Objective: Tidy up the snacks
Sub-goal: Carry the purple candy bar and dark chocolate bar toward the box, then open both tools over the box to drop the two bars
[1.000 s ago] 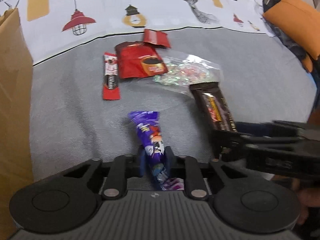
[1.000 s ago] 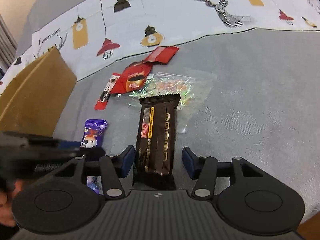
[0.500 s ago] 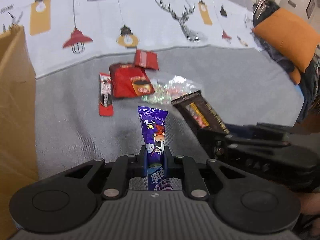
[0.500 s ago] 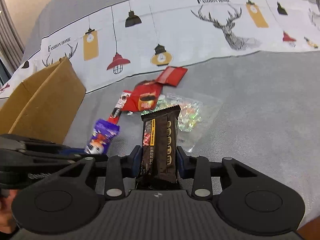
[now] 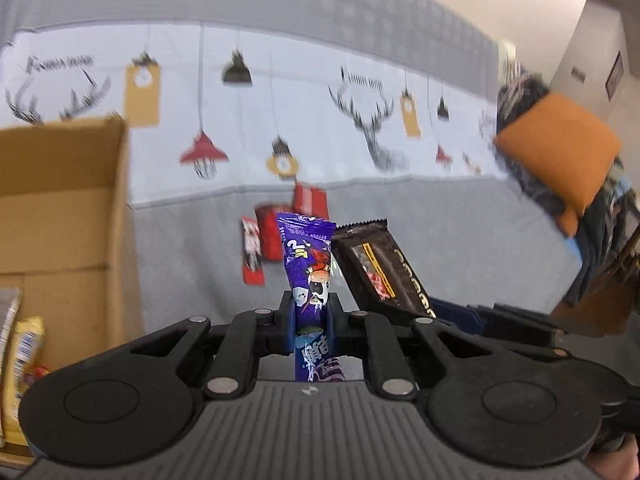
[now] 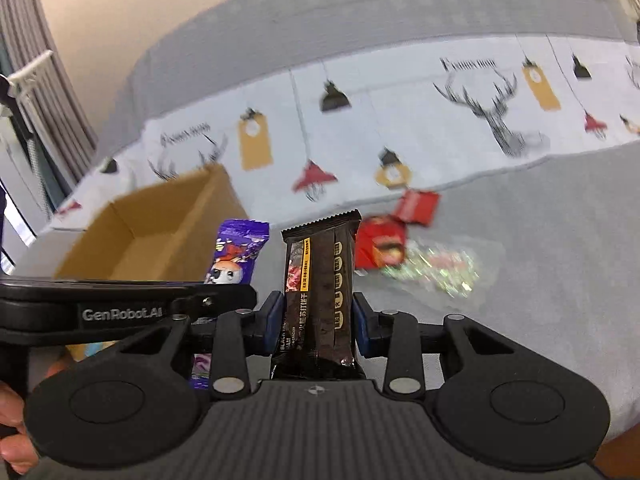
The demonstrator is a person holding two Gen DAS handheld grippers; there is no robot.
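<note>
mid-carry toward the cardboard box (image 6: 160, 224). left tool (image 5: 311, 322) pinching a purple candy packet (image 5: 308, 264), right tool (image 6: 316, 320) clamped on a dark cracker pack (image 6: 320, 280), both held clear above the grey bed cover (image 6: 540, 240). next: swing left over the open box, then release. red sachets (image 6: 380, 246) left behind.
</note>
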